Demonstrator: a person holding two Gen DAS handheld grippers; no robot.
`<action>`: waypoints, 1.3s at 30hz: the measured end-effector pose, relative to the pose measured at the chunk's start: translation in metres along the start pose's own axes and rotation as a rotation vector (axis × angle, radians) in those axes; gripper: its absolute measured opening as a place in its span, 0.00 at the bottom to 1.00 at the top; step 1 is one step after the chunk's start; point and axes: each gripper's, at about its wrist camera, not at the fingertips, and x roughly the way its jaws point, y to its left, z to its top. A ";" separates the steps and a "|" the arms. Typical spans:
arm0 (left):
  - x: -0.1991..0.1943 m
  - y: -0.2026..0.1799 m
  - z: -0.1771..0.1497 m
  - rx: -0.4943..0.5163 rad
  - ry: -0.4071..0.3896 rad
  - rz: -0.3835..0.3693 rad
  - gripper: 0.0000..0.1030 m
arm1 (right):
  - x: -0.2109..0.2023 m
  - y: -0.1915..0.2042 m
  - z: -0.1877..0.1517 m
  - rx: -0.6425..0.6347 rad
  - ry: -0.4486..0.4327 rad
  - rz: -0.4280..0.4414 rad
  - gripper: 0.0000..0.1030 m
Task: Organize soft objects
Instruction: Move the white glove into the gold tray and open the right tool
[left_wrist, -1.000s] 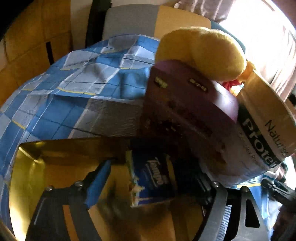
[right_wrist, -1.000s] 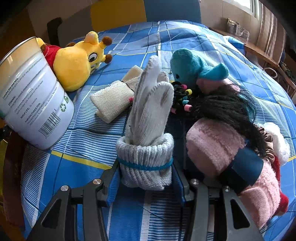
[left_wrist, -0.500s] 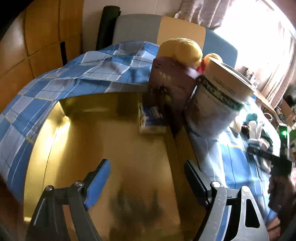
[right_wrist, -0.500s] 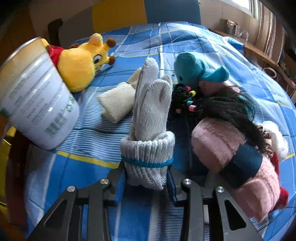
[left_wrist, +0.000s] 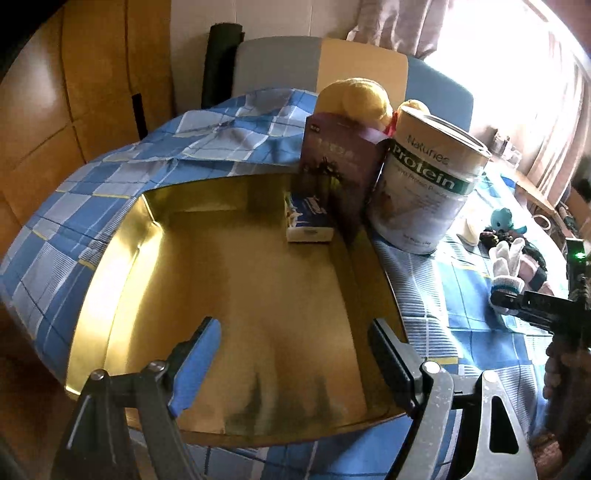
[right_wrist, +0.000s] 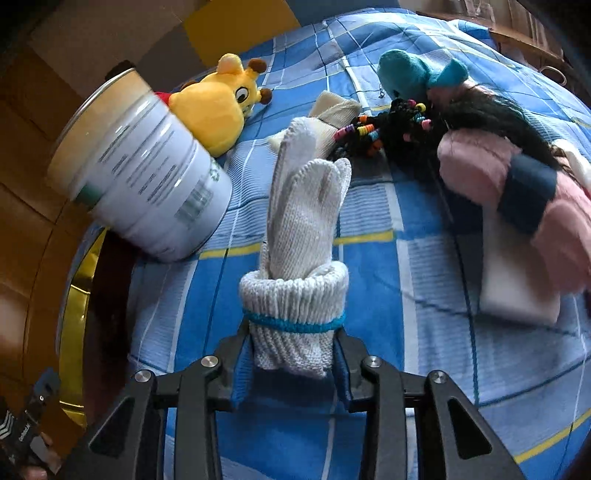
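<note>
Over the gold tray (left_wrist: 122, 258) the left gripper (left_wrist: 295, 354) hangs with jaws apart, empty — tissue pack (left_wrist: 308, 221) at one o'clock, floor otherwise bare. Right gripper (right_wrist: 291, 365), jaws just closed, clamps the rolled white glove (right_wrist: 299, 258) by its cuff — long axis toward twelve, fingers up, between can (right_wrist: 147, 177) and pink plush (right_wrist: 517, 192).

Window (left_wrist: 546, 48) glare blows out (fisheye-bent, dark) corners.
</note>
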 end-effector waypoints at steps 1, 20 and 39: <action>-0.002 0.001 -0.001 0.002 -0.007 0.002 0.80 | -0.001 0.001 -0.002 -0.002 0.001 -0.001 0.36; -0.015 0.025 -0.007 -0.037 -0.055 0.062 0.83 | -0.028 0.106 -0.045 -0.238 -0.007 0.146 0.36; -0.013 0.065 -0.015 -0.137 -0.056 0.117 0.83 | 0.034 0.245 -0.057 -0.472 0.166 0.182 0.36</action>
